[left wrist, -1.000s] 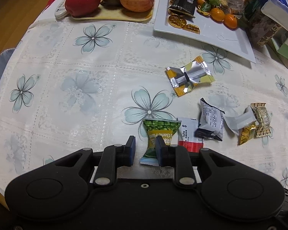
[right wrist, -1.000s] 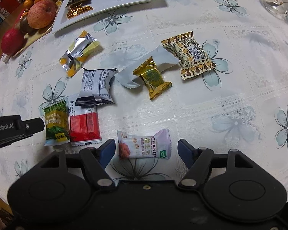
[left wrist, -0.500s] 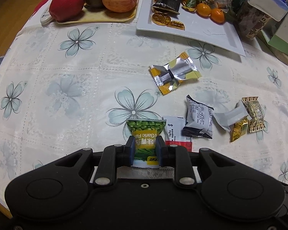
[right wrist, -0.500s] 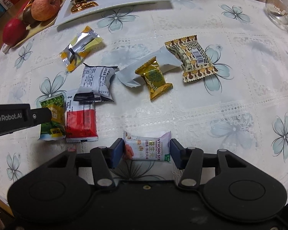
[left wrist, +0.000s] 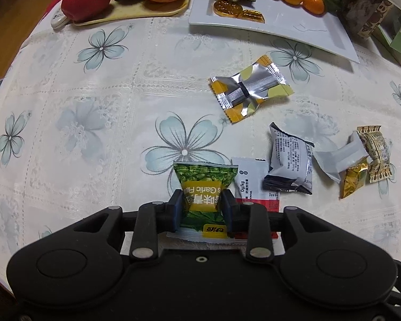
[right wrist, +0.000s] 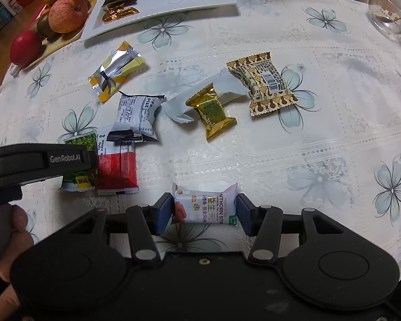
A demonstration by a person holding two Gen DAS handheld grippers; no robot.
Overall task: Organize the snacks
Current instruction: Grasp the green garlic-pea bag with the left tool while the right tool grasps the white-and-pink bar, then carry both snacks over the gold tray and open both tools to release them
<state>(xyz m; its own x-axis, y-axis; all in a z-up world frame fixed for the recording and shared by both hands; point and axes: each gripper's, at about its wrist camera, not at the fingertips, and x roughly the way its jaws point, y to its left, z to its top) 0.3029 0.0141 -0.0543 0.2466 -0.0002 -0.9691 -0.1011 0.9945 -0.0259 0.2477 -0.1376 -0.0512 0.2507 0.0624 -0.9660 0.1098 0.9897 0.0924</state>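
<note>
With the left tongs (left wrist: 201,208) easing apart around the green packet (left wrist: 203,192), it may slip onto the red packet (left wrist: 256,184) just beside, while the right tongs (right wrist: 204,210) pinch the hawthorn packet (right wrist: 204,206) endwise and could buckle it.

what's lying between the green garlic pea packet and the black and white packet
A red and white sachet lies between the green pea packet and the black and white packet, whose lower edge overlaps its top. The right wrist view shows it best.
</note>
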